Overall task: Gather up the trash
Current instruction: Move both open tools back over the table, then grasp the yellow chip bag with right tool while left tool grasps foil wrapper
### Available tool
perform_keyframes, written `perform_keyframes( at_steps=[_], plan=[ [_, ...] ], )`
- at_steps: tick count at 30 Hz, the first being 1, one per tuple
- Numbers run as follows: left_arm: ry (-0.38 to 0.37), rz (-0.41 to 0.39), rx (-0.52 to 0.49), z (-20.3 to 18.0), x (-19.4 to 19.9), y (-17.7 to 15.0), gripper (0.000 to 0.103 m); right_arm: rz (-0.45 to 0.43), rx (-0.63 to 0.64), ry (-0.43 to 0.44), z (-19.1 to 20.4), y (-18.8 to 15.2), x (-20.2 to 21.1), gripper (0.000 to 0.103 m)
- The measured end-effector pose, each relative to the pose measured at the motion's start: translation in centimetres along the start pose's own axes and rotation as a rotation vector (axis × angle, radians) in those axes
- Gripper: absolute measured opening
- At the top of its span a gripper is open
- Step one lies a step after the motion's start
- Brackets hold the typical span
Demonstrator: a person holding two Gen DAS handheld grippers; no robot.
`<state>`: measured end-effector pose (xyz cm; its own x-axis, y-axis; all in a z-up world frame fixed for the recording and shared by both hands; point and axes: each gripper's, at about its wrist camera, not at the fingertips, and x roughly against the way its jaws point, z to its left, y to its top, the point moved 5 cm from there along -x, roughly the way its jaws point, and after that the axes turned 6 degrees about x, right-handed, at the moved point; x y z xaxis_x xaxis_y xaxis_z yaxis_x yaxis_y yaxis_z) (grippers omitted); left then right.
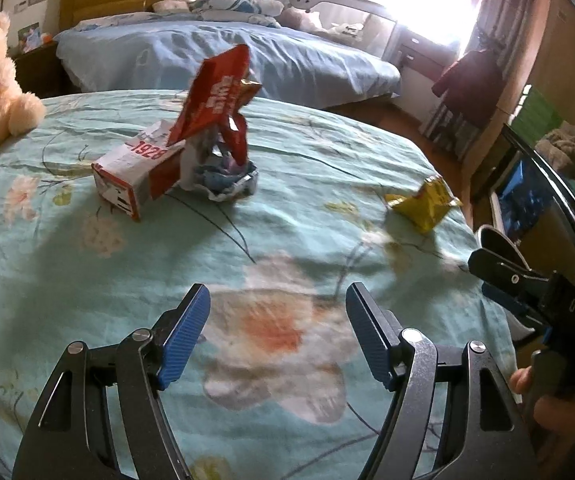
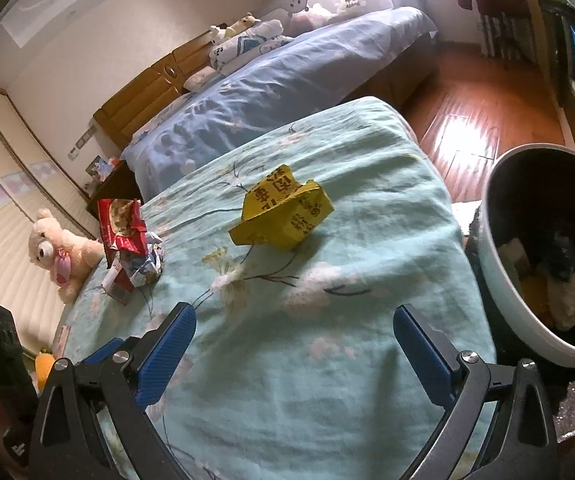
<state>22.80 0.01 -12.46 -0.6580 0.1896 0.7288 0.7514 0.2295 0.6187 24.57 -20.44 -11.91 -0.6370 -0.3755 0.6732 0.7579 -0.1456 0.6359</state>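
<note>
Both our left gripper (image 1: 277, 308) and right gripper (image 2: 293, 330) hover spread and empty over bare floral bedspread (image 2: 327, 380), yellow wrapper (image 2: 281, 216) near its edge, red packet (image 1: 217, 96) heap beyond, bin (image 2: 543, 256) alongside.

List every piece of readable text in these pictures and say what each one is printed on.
"1928", upside down: white and red carton.
Large white characters on red wrapper: too blurred to read.
Black characters on yellow wrapper: not legible.
"DAY", partly cut off: right gripper.
</note>
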Motion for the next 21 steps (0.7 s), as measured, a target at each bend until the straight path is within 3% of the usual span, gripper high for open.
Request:
perform_keyframes(
  at_steps=[13, 21],
  plan=[
    [0.060, -0.014, 0.042, 2.4, -2.7, 4.1, 0.072, -0.010, -0.002, -0.009, 0.1, 2.7, -2.8, 0.100],
    [0.046, -0.026, 0.092, 3.1, -3.9, 6.1, 0.072, -0.013, -0.020, -0.001, 0.2, 3.9, -4.1, 0.100]
  ],
)
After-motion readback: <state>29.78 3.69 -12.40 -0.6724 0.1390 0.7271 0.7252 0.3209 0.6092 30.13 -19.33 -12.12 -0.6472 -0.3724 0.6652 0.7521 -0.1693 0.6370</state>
